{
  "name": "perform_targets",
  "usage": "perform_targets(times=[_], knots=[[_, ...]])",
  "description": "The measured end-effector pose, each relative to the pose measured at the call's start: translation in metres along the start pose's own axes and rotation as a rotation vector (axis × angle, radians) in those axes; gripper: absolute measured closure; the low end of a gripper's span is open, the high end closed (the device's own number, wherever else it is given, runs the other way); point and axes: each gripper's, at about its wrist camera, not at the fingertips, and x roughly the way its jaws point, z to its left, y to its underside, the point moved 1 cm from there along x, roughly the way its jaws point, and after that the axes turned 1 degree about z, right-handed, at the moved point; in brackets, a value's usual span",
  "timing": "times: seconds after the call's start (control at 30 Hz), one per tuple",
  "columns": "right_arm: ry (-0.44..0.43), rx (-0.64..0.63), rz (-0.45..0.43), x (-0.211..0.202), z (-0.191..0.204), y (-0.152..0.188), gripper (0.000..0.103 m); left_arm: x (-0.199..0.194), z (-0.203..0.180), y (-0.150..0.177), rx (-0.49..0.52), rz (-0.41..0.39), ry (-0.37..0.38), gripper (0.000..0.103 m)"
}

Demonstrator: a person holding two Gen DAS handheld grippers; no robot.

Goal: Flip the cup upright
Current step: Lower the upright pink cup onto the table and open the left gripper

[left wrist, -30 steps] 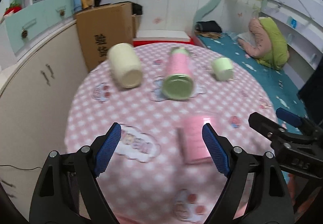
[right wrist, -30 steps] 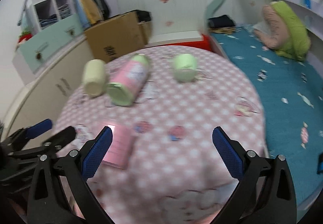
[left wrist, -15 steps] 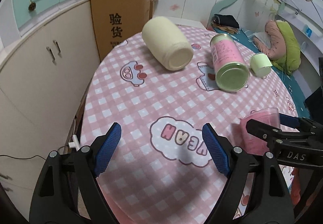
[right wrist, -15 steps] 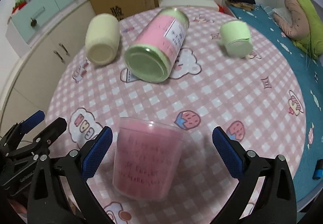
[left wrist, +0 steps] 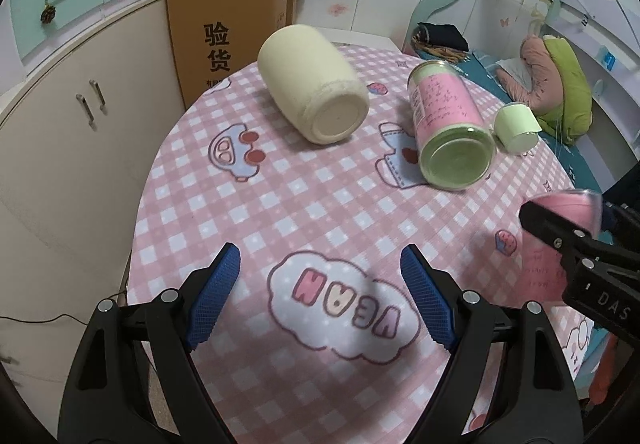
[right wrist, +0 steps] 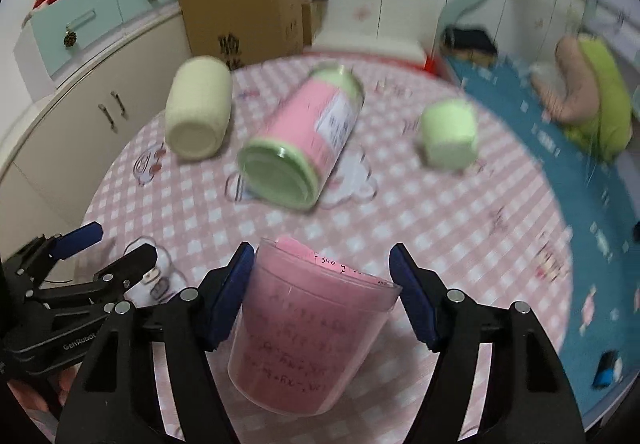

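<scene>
A clear plastic cup with pink paper inside (right wrist: 308, 336) sits between the blue pads of my right gripper (right wrist: 322, 294). The left pad touches it; a gap shows at the right pad, so the jaws stand open around it. The cup leans, rim up and away. In the left wrist view the same cup (left wrist: 560, 240) shows at the right edge behind the right gripper's black finger. My left gripper (left wrist: 320, 294) is open and empty over the near left of the round pink checked table (left wrist: 280, 203).
A cream cup (left wrist: 312, 83), a pink can with green lid (left wrist: 448, 127) and a small green cup (left wrist: 516, 125) lie on their sides at the table's far half. A cardboard box (left wrist: 228, 35) and cabinets stand to the left, a bed to the right.
The right gripper has moved in around the pink cup, and the cup now stands tilted with its rim up. The left gripper has drifted left and nearer the table.
</scene>
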Motion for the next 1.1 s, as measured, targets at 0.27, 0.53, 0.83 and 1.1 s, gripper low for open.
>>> perform_targets(times=[0.27, 0.53, 0.83, 1.1], knots=[[0.034, -0.117, -0.118, -0.001, 0.008, 0.018, 0.036, -0.002, -0.008, -0.002, 0.009, -0.02, -0.018, 0.015], [0.015, -0.08, -0.075, 0.013, 0.006, 0.021, 0.026, -0.003, -0.011, 0.0, 0.009, -0.015, -0.025, 0.015], [0.003, -0.034, -0.085, -0.011, -0.005, 0.028, 0.008, -0.018, -0.014, 0.004, 0.009, -0.032, -0.045, 0.014], [-0.008, 0.03, -0.127, -0.047, -0.023, 0.047, 0.008, -0.045, -0.045, 0.021, 0.057, -0.063, -0.053, 0.014]])
